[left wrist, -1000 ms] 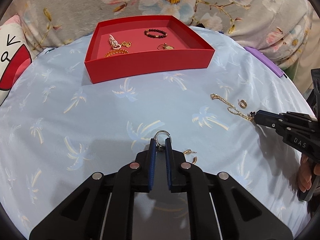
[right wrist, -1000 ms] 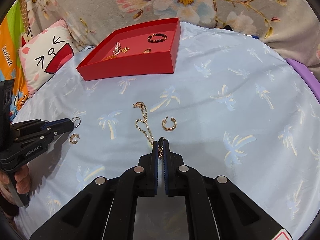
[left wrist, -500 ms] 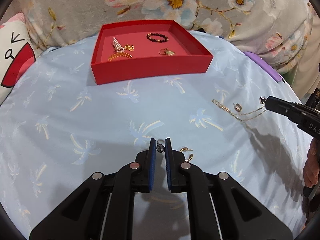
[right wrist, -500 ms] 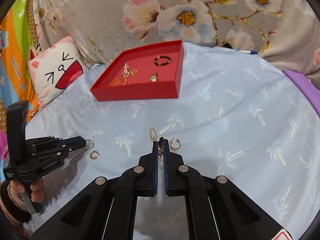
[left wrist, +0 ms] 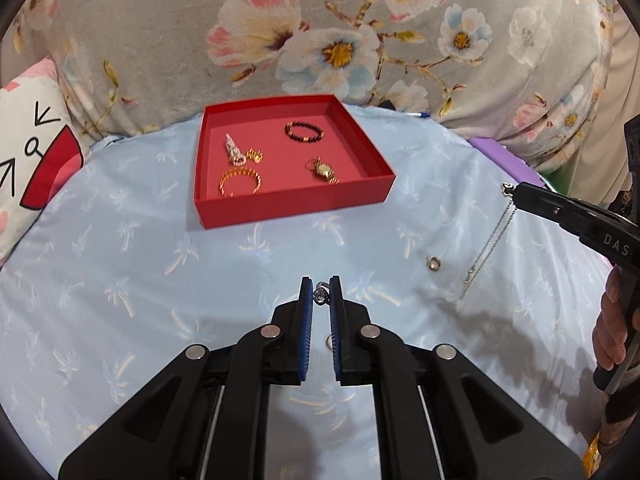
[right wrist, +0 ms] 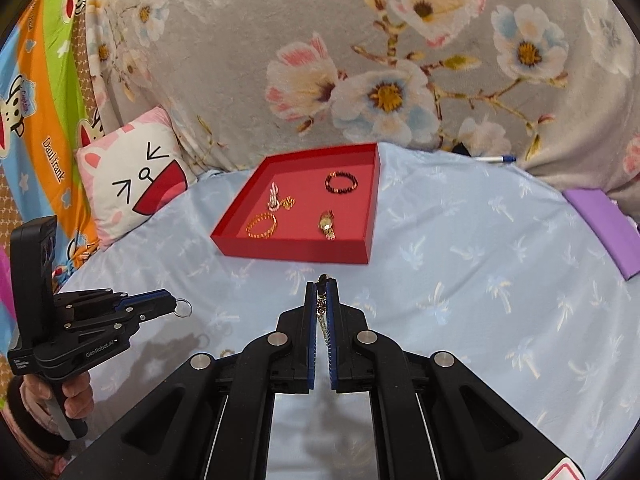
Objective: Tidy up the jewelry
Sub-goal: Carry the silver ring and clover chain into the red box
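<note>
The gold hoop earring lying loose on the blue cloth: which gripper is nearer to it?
Right. The right gripper hangs just beyond the earring, its chain dangling beside it. The left gripper, pinching a silver ring, is farther off to the other side.

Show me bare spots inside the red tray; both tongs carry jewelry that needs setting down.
In the red tray, the middle strip between the gold bangle and the watch is bare, as is the right wall side. The left half, with the pearl clip, is crowded.

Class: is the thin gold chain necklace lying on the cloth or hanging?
Hanging. The thin gold chain necklace dangles from the shut right tool, above the pale blue palm-print cloth.
</note>
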Tool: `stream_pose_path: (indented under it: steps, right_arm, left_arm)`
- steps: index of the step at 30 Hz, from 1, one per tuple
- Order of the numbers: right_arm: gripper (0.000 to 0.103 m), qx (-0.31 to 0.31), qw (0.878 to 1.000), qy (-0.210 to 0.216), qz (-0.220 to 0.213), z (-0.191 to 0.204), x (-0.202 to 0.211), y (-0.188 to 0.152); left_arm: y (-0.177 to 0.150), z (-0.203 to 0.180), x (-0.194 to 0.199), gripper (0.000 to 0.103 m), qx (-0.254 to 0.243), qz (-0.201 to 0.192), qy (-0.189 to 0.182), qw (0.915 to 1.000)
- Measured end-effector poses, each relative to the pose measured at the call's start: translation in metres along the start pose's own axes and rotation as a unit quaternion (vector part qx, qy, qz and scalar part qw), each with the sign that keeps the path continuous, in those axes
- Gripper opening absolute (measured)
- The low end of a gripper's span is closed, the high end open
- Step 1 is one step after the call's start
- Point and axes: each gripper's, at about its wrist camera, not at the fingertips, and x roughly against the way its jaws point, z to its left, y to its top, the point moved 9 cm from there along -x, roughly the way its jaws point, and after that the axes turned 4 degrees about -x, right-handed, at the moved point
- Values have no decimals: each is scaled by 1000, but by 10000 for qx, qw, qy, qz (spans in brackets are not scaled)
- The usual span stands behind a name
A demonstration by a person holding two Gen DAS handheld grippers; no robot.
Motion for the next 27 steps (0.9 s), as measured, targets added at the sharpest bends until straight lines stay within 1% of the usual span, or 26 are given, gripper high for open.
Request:
stream_pose_path:
  steps: [6,12,16,21,27]
  right_arm:
    - [4,207,9994,-93,-251,10,0,45]
    - [4,361,9986,-166,-357,20,-20,87]
    - [4,384,9986,-174,-321,26,-45,111]
    - [4,280,9992,-172,-235,24,-89,138]
    - [4,228,9991,-358,-67,15,-146,160]
  left_arm:
    - [37,-1,6,7,-81,-248,76,9996]
    - [74,11,-4,7,-61,-395,161,9991]
    - [96,26,-28,7,-55,-354,254,9990]
    - [122,51,-63,8,18,-257,437,9987]
    - [152,80,-112,7,187,-133,544,9983]
